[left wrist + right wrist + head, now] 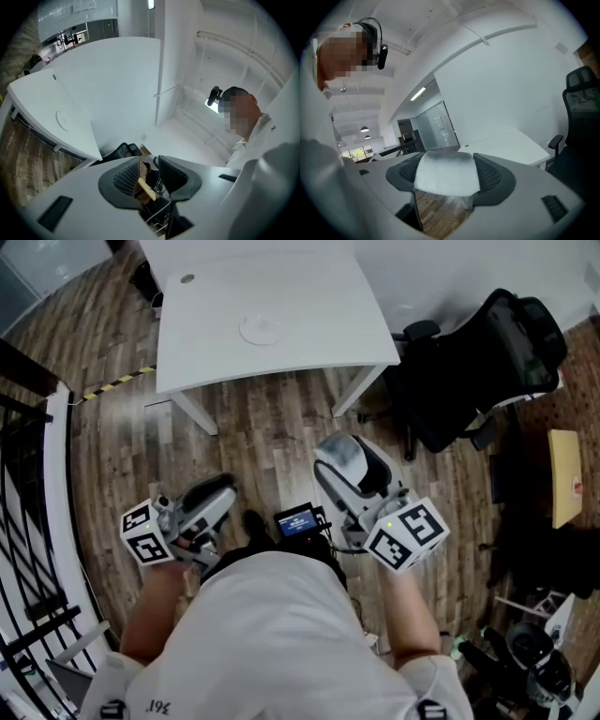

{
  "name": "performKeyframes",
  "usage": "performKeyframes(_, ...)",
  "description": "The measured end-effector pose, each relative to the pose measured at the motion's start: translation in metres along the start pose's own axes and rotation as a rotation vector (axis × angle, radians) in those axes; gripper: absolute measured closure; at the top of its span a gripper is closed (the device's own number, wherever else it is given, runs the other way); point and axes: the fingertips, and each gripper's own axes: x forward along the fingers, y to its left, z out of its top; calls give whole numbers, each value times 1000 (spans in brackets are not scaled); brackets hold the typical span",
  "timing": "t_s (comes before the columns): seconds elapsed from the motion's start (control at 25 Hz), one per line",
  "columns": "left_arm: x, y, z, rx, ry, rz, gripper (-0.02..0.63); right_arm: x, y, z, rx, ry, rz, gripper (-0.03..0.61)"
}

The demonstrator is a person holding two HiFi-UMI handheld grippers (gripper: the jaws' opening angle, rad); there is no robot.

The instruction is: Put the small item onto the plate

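A white plate [261,329] lies on the white table [309,296], far ahead of both grippers; in the left gripper view the plate [63,120] is a faint circle on that table [108,79]. My right gripper [343,461] [446,160] is shut on a small pale, frosted item [349,457] [446,174], held over the wooden floor short of the table. To its left, the left gripper [221,489] [149,161] also hangs over the floor, its jaws a narrow gap apart with nothing between them.
A black office chair [478,371] stands right of the table. A dark railing [28,521] runs down the left side. A tan box [564,474] and dark gear sit at the far right. Yellow-black tape [117,382] marks the floor near the table's left leg.
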Motion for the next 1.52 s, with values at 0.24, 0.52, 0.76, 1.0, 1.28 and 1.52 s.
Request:
performKeyframes(0.24,2,32,31,-10,-16,17,488,56,-11,8,-39,47,16,255)
performKeyframes(0.52,23,90,61,-4,-67,87,488,134,-64,9,-139,125,69,255)
performKeyframes(0.76,64,158,100,42,-148,223,488,216,-138,16,-231,206,140,255)
performKeyframes(1.0,97,217,119,71,-157,357,488,288,-193,11,-271,292,222,255)
performKeyframes(1.28,101,264,126,52,-116,430,488,350,-212,-20,-330,387,244,255)
performKeyframes(1.52,100,310,131,12,-59,450,486,399,-227,-50,-389,462,222,255)
